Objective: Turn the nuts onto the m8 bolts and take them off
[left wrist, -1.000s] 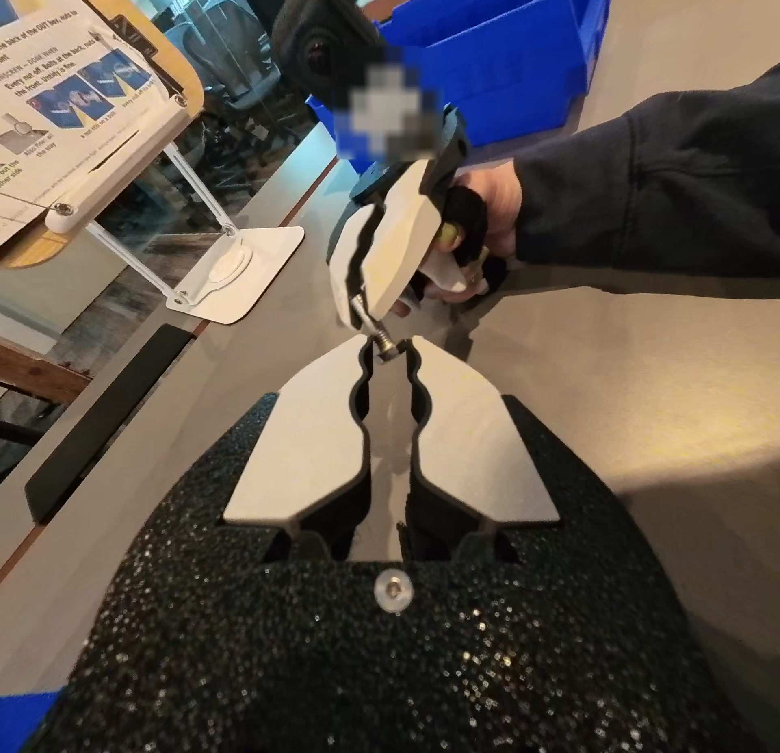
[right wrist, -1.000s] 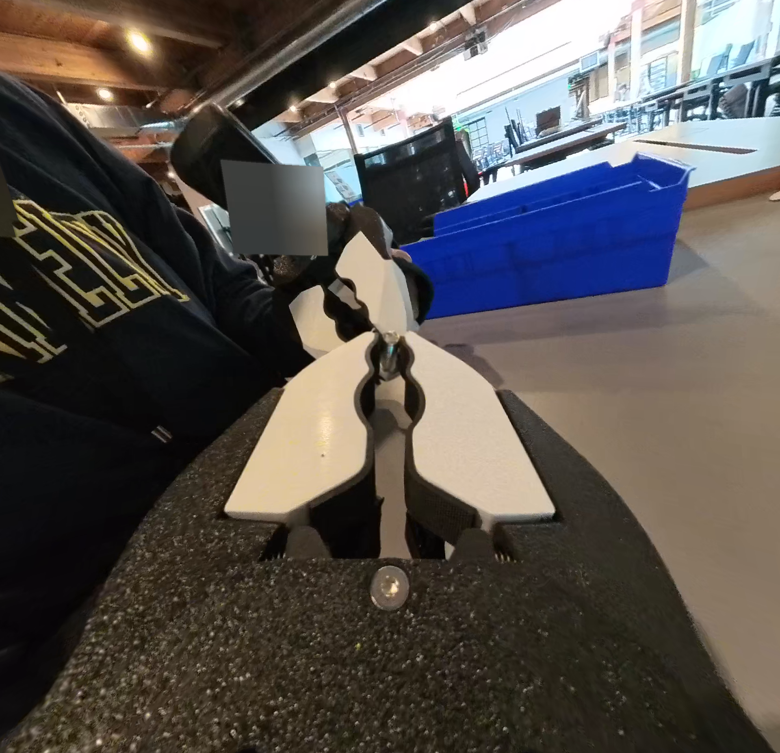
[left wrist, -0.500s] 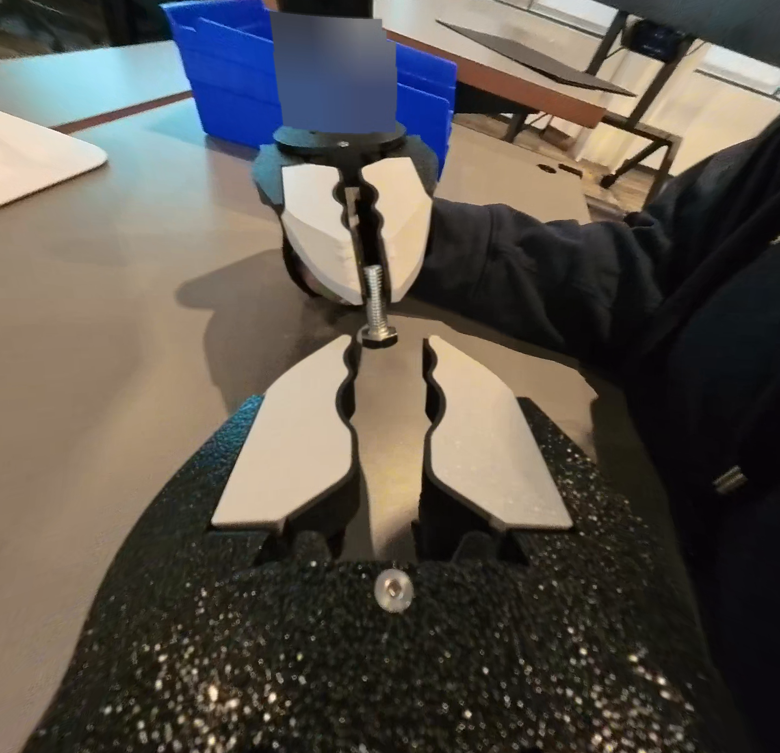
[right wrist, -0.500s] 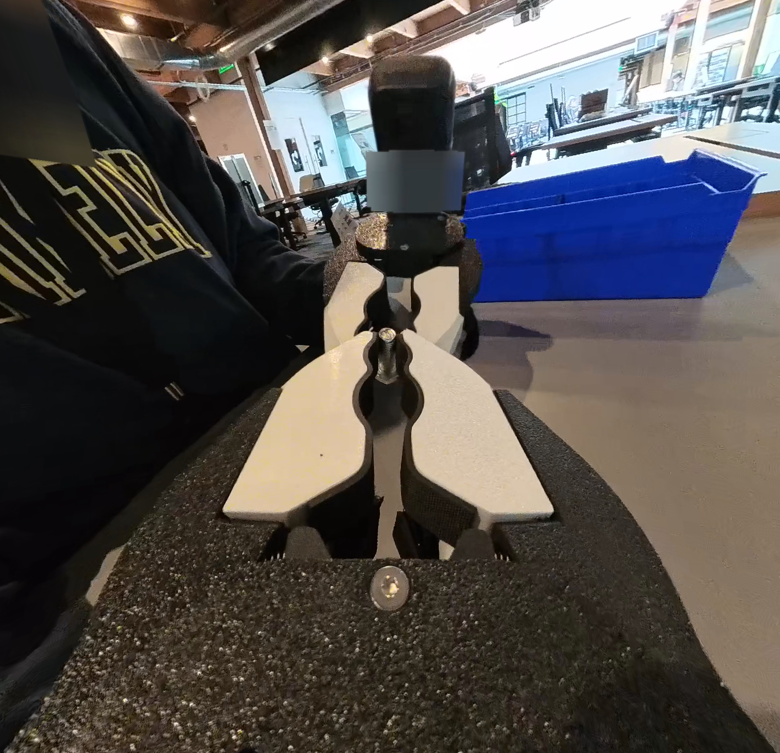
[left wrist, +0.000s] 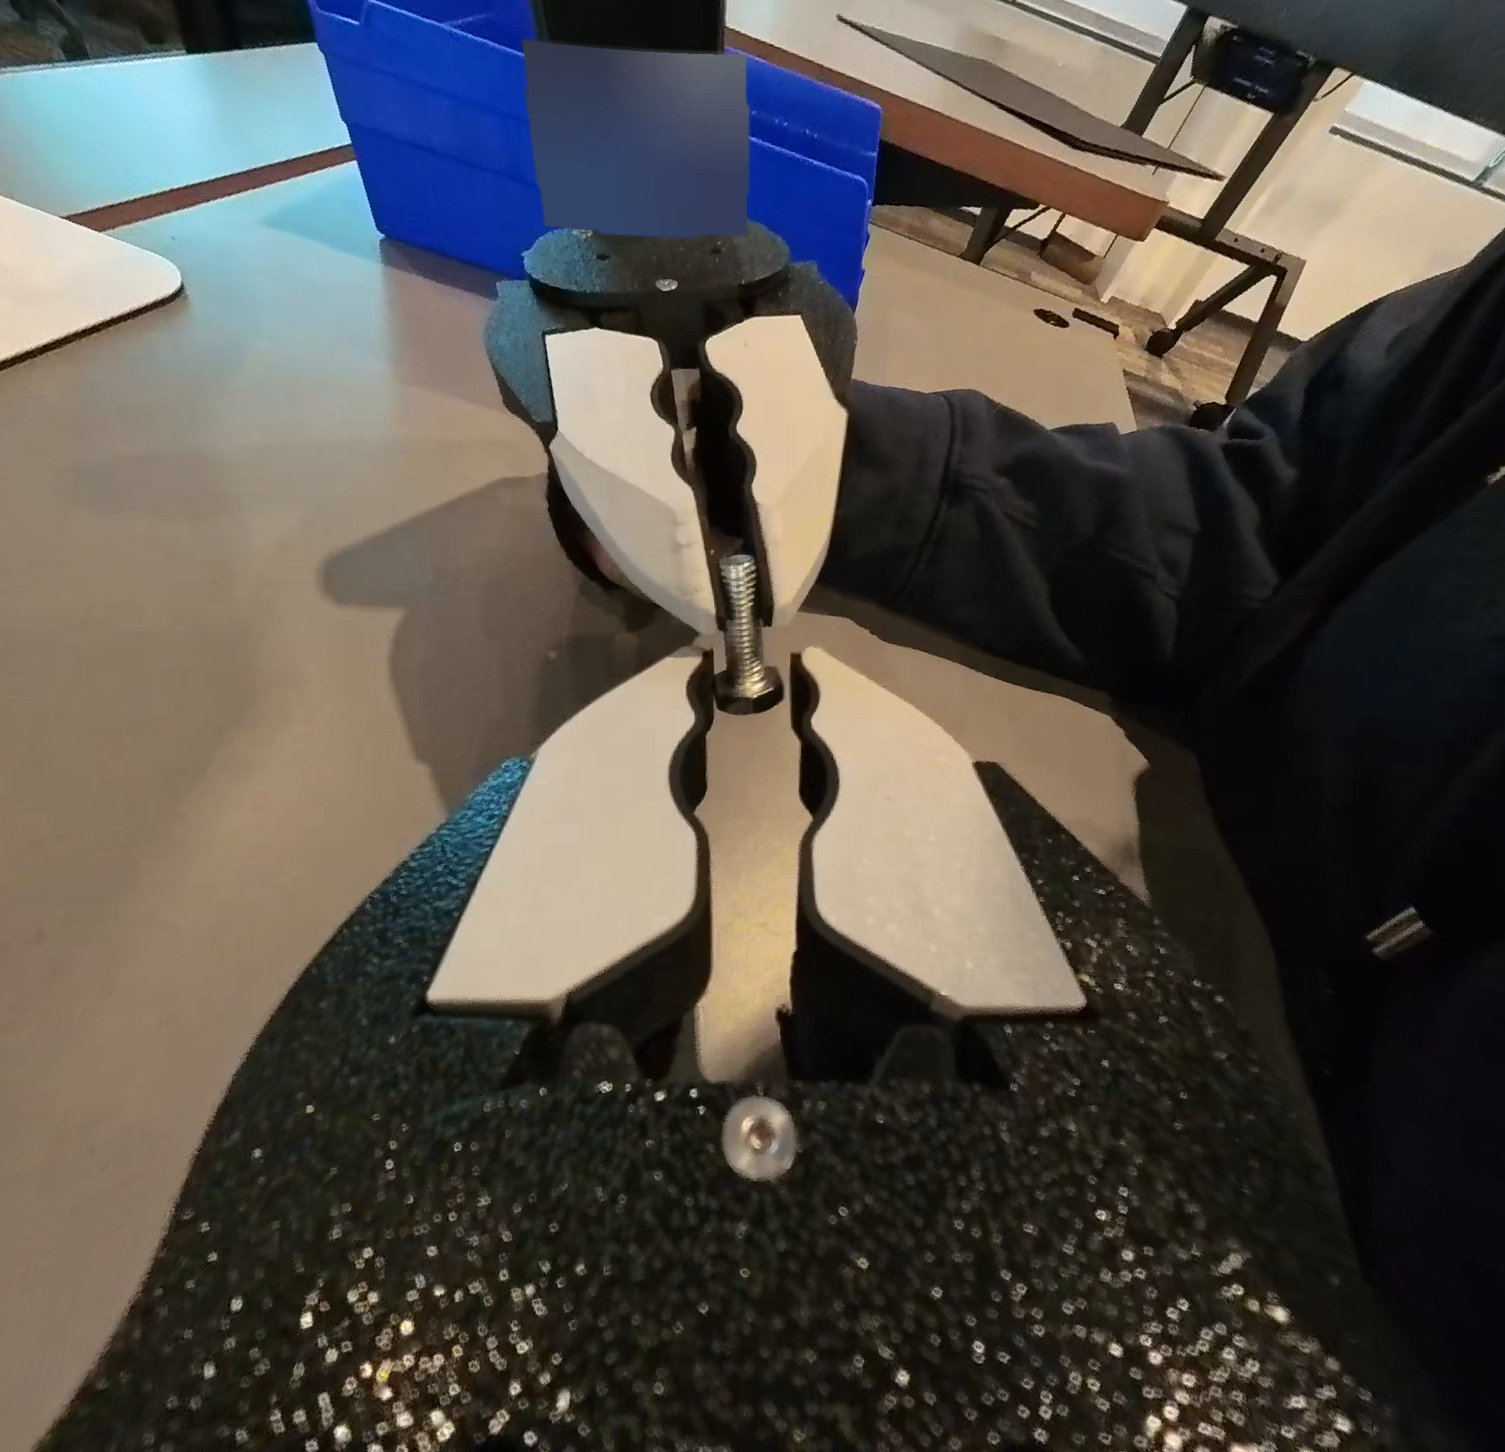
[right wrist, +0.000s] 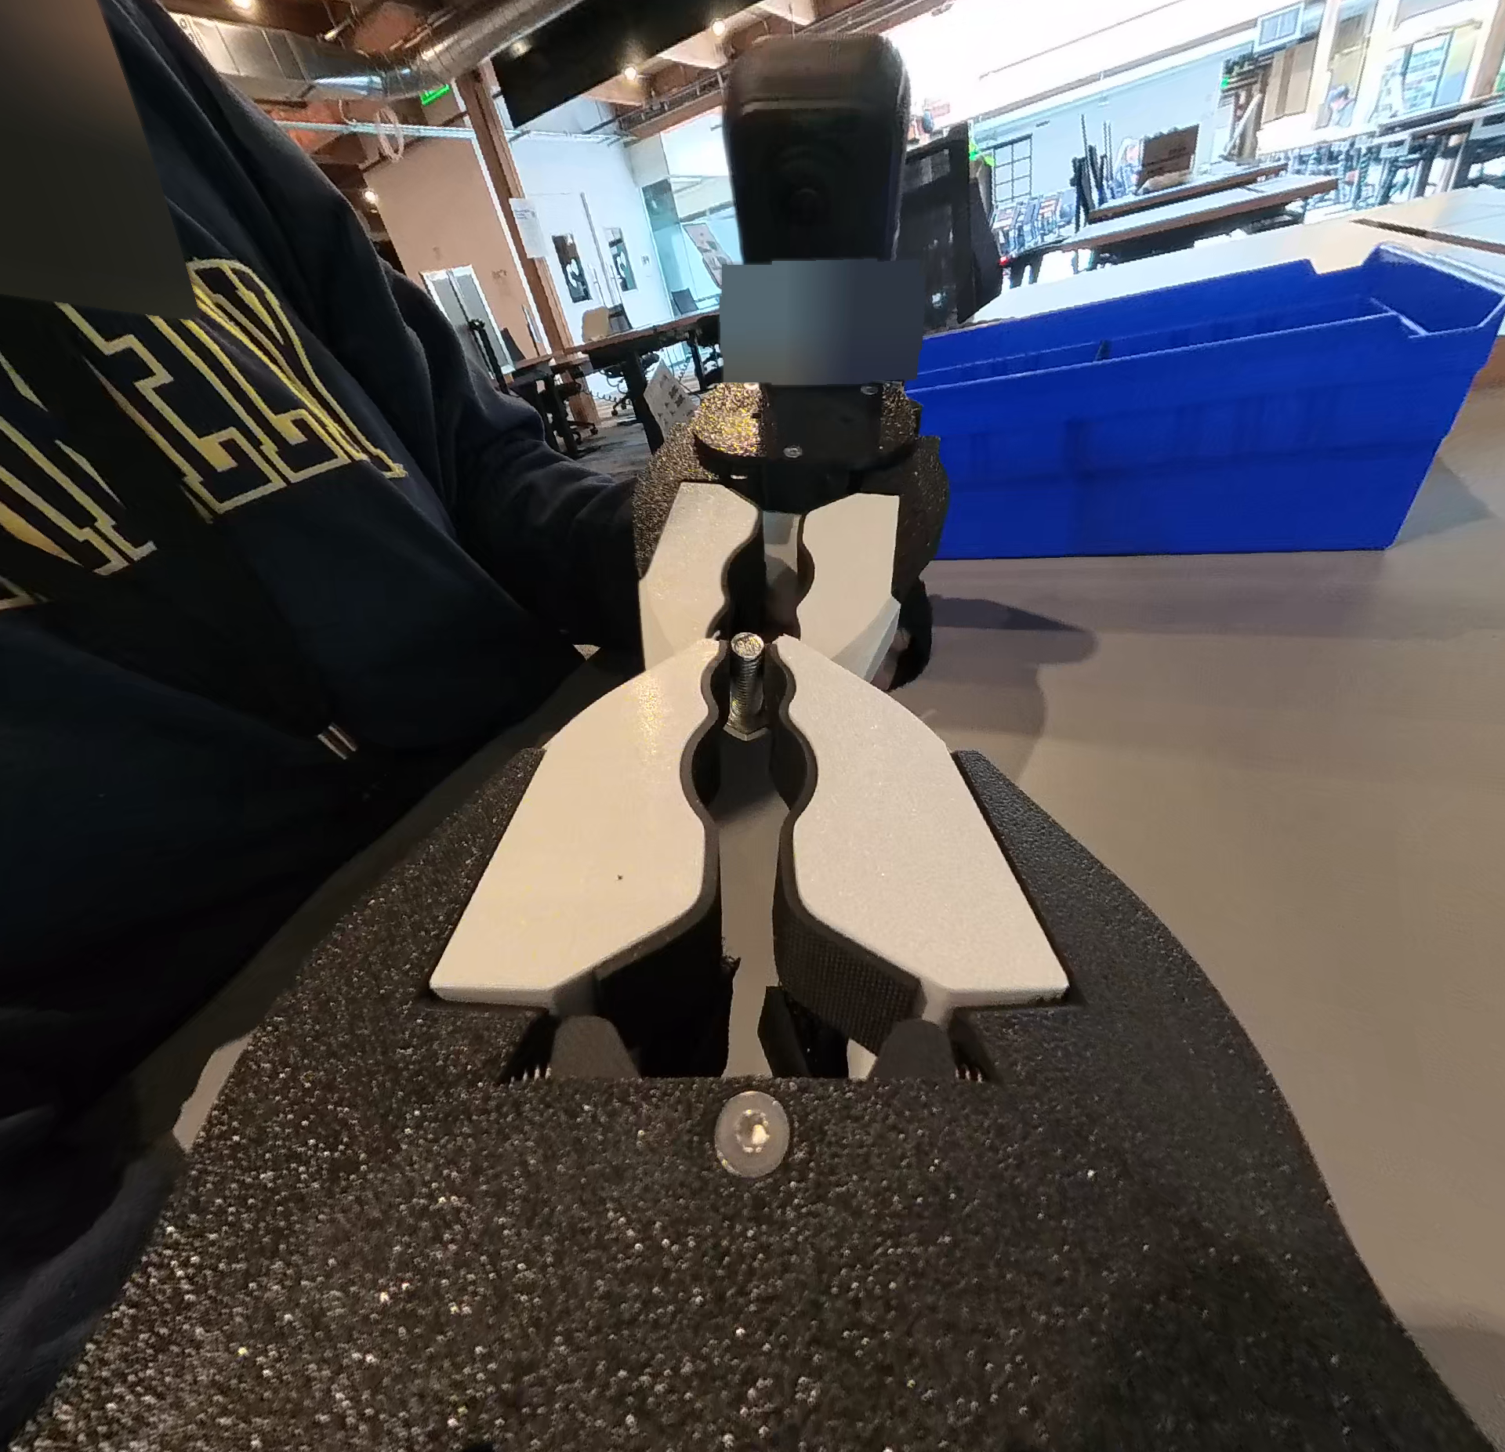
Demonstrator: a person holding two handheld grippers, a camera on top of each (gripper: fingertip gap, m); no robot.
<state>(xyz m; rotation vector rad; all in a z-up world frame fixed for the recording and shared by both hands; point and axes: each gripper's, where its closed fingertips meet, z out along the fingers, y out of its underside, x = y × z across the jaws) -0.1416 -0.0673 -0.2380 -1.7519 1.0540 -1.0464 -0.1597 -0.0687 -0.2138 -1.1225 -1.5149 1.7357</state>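
The right gripper (right wrist: 748, 649) squeezes the shiny bolt (left wrist: 739, 608) by its thread above the grey table (left wrist: 204, 517), while the left gripper (left wrist: 745, 664) is partly open around the nut (left wrist: 745, 690) without pinching it.

L hand-held gripper (left wrist: 748, 664) swung round head-on to R, fingers narrowed round nut (left wrist: 747, 692).

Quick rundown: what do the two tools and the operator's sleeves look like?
Both tools match: speckled black textured bodies, pale grey fingers with wavy black-lined inner edges, a silver screw at the base, and a black camera block on top. Sleeves are dark navy; the sweatshirt has yellow-outlined lettering.
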